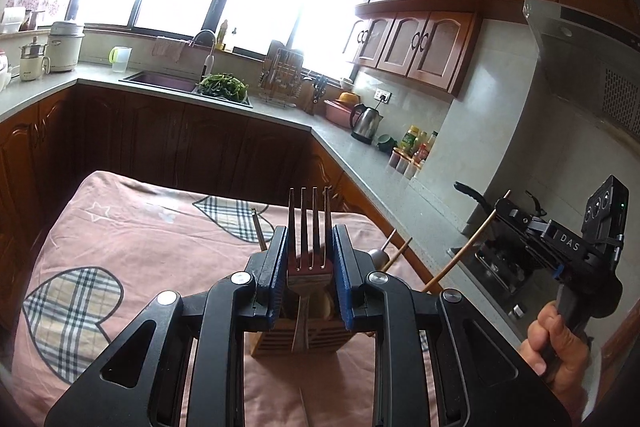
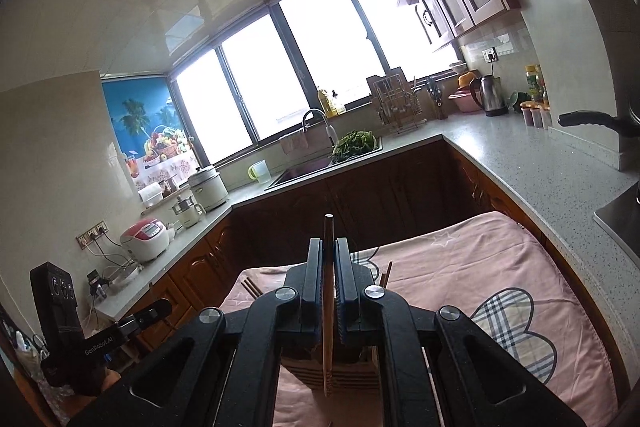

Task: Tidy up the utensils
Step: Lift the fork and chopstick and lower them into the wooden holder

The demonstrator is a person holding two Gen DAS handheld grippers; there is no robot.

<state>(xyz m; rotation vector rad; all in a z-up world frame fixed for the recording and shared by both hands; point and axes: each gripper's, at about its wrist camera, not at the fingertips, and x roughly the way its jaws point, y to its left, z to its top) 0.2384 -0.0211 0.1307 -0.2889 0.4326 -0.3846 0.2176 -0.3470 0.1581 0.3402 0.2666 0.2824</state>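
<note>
Sorting utensils over the wooden holder (image 1: 302, 341)
Left gripper (image 1: 310, 263) jaws clamp a fork (image 1: 309, 227); right gripper (image 2: 329, 283) jaws pinch a chopstick (image 2: 328, 307).

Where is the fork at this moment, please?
In the left wrist view, the fork stands tines up between the fingers of the left claw, directly above the wooden utensil holder on the pink cloth.

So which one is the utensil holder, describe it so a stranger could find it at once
Start at the table with the pink heart-patterned cloth. At its near end, under the left gripper, stands a slatted wooden box holder. Unlike its neighbours, it is upright with chopsticks poking out.
</note>
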